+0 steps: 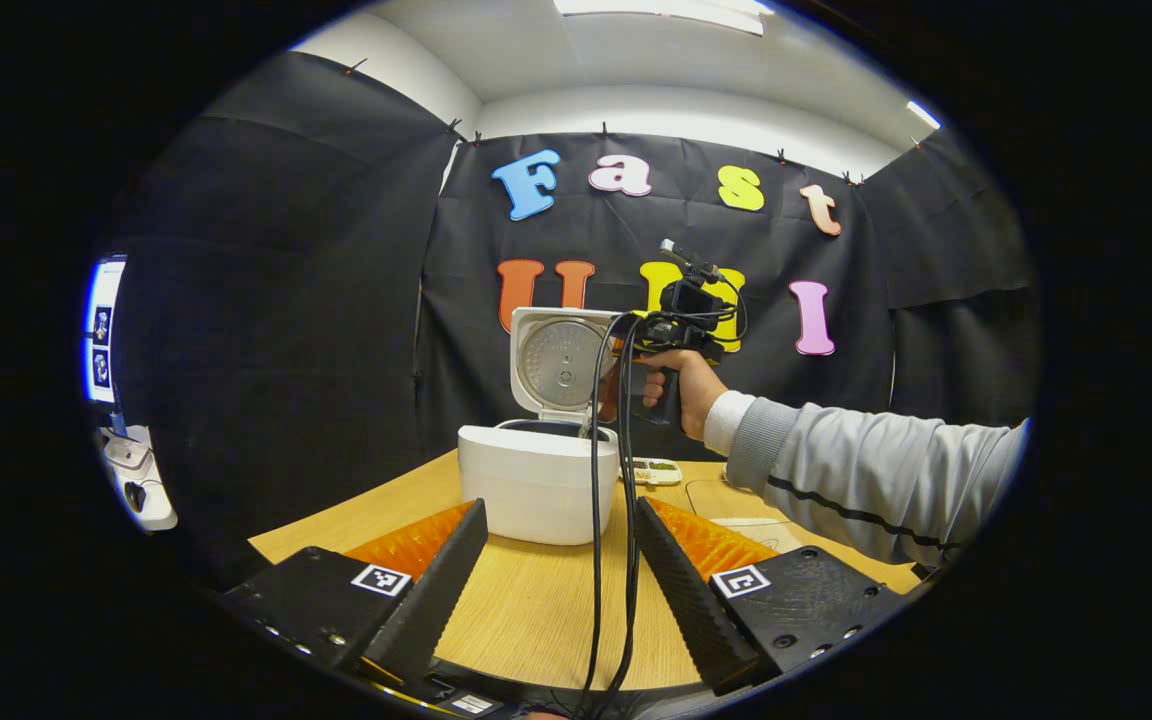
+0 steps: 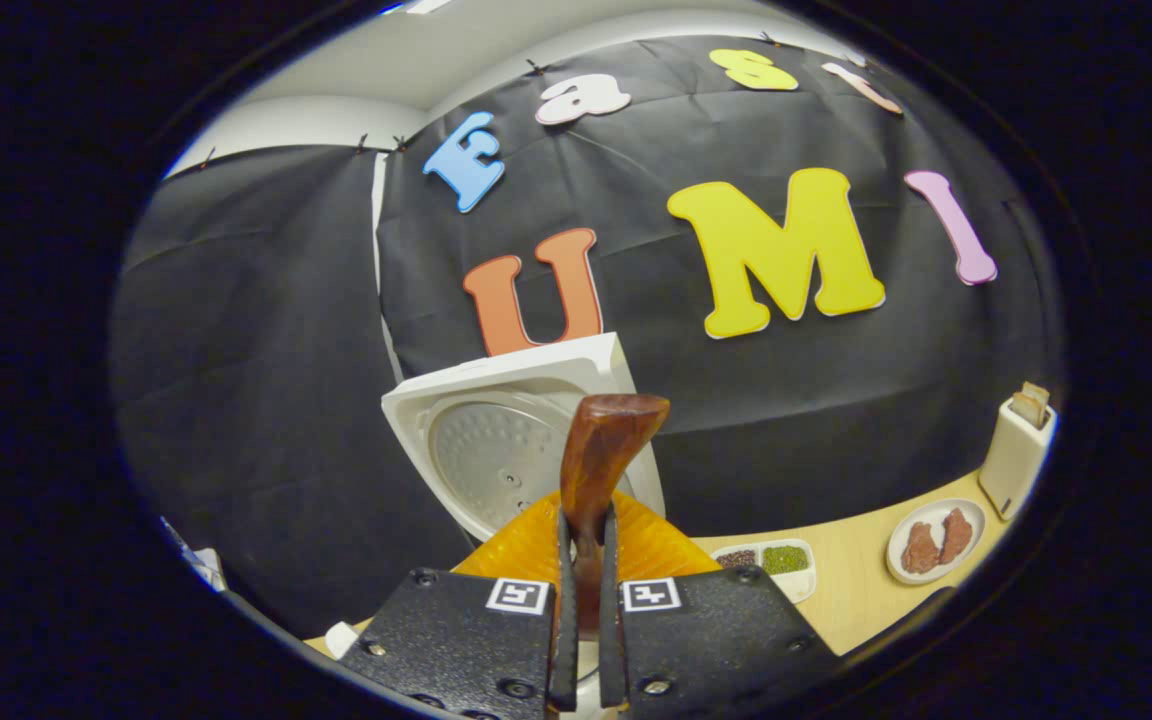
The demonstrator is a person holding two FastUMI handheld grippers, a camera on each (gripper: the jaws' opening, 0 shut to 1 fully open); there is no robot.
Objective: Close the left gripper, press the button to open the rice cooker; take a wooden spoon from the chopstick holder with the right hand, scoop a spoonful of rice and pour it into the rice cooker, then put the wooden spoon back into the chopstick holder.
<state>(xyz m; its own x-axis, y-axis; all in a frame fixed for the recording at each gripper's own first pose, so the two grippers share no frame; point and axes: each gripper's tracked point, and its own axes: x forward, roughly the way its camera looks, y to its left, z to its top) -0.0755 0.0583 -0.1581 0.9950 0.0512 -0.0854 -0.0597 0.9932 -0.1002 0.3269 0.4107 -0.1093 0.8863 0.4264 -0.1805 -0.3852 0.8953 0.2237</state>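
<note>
Wooden table, open rice cooker mid-table, right claw gripping wooden spoon

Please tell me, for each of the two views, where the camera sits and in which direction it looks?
Left gripper view: rides on the open left hand-held gripper, low over the table, facing the open rice cooker; a hand and sleeve hold the right one above it.
Right gripper view: rides on the right hand-held gripper, shut on the wooden spoon, facing the cooker's lid.
Shared: the cooker's raised lid and the seed tray.
</note>
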